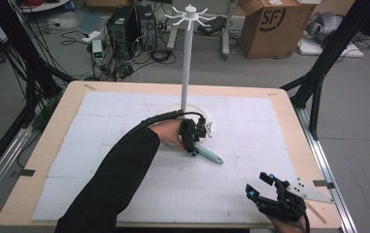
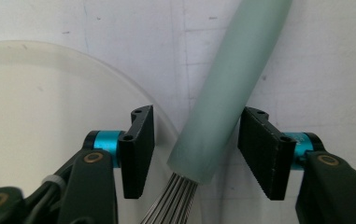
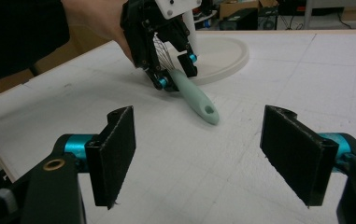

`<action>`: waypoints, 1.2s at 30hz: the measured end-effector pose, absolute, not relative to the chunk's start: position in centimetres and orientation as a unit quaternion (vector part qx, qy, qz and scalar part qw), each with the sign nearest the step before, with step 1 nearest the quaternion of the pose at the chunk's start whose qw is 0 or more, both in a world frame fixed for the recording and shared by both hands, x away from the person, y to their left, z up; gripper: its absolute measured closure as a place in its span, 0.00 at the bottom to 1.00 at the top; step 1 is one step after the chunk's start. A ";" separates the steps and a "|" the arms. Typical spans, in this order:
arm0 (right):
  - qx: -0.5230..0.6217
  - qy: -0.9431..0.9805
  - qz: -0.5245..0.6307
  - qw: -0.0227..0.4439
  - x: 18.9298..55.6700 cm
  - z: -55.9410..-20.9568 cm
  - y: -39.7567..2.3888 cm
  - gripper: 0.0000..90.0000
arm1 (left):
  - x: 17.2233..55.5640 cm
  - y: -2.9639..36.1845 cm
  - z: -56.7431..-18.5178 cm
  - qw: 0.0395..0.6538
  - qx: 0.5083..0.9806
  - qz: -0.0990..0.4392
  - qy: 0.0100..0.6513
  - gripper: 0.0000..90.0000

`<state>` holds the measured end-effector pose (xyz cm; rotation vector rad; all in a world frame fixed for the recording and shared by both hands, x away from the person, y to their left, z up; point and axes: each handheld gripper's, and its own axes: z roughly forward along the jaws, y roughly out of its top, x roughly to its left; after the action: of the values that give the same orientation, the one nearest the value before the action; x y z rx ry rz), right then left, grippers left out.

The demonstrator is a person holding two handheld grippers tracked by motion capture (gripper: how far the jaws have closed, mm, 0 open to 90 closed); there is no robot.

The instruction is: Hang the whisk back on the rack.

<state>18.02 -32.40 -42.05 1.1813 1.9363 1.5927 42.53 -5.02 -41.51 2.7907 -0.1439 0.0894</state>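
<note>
Left gripper (image 2: 194, 154) straddling whisk (image 2: 227, 93) handle near wire end, jaws spread, not yet pinching. Whisk lying flat on mat, wires reaching over stand base (image 2: 49, 116). Right gripper (image 3: 196, 156) idling well apart, jaws wide, holding nothing. Grasp and lift pending (hanging on stand likely).

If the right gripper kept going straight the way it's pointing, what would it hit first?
Probably the whisk's green handle, lying on the mat ahead between the open jaws' line; the left gripper sits just beyond it. Depth is uncertain.
</note>
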 end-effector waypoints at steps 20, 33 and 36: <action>0.424 0.688 0.556 0.191 18.1 -42.4 -32.7 0.30 | 41.3 -4.7 -41.2 0.137 0.984 0.075 -0.082 0.77; 0.424 0.693 0.550 0.193 18.2 -42.5 -32.5 0.30 | 40.0 -2.1 -36.5 0.225 0.969 0.074 -0.074 0.77; 0.425 0.693 0.550 0.191 18.2 -42.5 -32.4 0.30 | 39.9 -1.1 -35.4 0.259 0.961 0.075 -0.061 0.77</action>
<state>18.21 -32.42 -42.48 1.1930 1.9476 1.5460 39.88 -1.09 -35.40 2.6056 -0.1643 0.2028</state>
